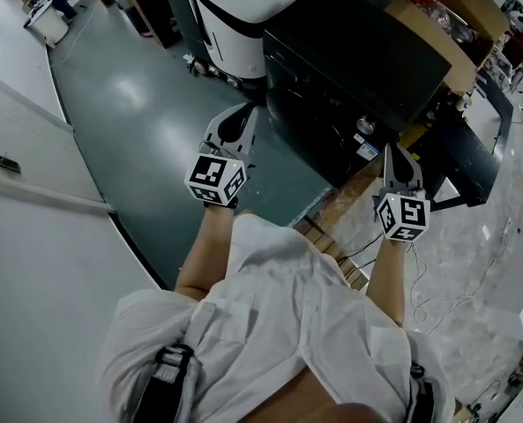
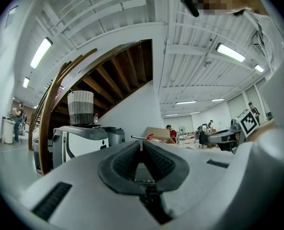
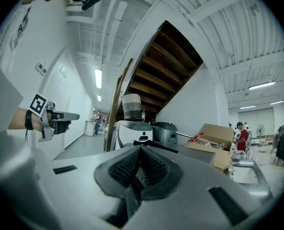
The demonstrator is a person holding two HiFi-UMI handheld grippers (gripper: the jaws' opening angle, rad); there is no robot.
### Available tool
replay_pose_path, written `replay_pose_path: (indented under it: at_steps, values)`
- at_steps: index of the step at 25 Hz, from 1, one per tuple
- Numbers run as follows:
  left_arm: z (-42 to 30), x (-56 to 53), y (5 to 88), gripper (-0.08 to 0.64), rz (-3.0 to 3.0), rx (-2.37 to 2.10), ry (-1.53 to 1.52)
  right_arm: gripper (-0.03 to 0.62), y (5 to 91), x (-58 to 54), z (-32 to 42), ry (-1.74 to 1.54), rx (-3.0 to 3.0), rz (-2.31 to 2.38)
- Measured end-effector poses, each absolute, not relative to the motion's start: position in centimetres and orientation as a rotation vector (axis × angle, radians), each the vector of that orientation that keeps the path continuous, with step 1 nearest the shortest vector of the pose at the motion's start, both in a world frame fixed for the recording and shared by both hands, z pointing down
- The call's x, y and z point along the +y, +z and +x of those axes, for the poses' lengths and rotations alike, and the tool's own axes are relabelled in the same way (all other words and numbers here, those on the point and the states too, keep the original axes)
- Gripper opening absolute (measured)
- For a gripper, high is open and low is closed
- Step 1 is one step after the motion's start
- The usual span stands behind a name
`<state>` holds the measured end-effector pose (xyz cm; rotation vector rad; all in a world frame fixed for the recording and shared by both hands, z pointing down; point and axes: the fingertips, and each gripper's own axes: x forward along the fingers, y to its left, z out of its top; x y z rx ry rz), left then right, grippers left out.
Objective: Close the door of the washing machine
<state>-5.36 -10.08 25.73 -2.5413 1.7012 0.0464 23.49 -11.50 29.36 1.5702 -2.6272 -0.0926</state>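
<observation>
In the head view a white machine with black trim (image 1: 243, 16) stands at the top, past both grippers. The gripper views show it as a white appliance (image 2: 79, 143) (image 3: 132, 131) with a woven basket (image 2: 80, 107) on top. Its door I cannot make out. My left gripper (image 1: 243, 113) is held out level over the grey floor, jaws shut and empty (image 2: 142, 145). My right gripper (image 1: 395, 150) is beside it, in front of a black cabinet (image 1: 358, 69), also shut with nothing between the pads (image 3: 141, 150). Neither touches the machine.
An open cardboard box (image 1: 446, 16) sits on the black cabinet. A white wall ledge (image 1: 32, 192) runs along the left. Cables (image 1: 437, 298) lie on the floor at the right. A wooden staircase (image 2: 60, 95) rises behind the machine. People stand far off (image 3: 239, 138).
</observation>
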Motion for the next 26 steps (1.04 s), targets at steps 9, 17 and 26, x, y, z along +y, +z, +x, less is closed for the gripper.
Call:
replay_pose_path:
  at_steps: [9, 17, 26]
  values:
    - [-5.9, -9.1, 26.3, 0.026, -2.549, 1.727, 0.041, 0.026, 29.2, -10.5, 23.1, -0.117, -2.607, 1.562]
    - [-5.6, -8.6, 26.4, 0.025, -2.556, 1.726, 0.04, 0.026, 29.2, -10.0, 23.4, -0.124, -2.605, 1.566]
    - [-4.9, -8.7, 25.9, 0.025, -2.564, 1.706, 0.033, 0.026, 28.8, -9.8, 24.1, -0.133, -2.594, 1.573]
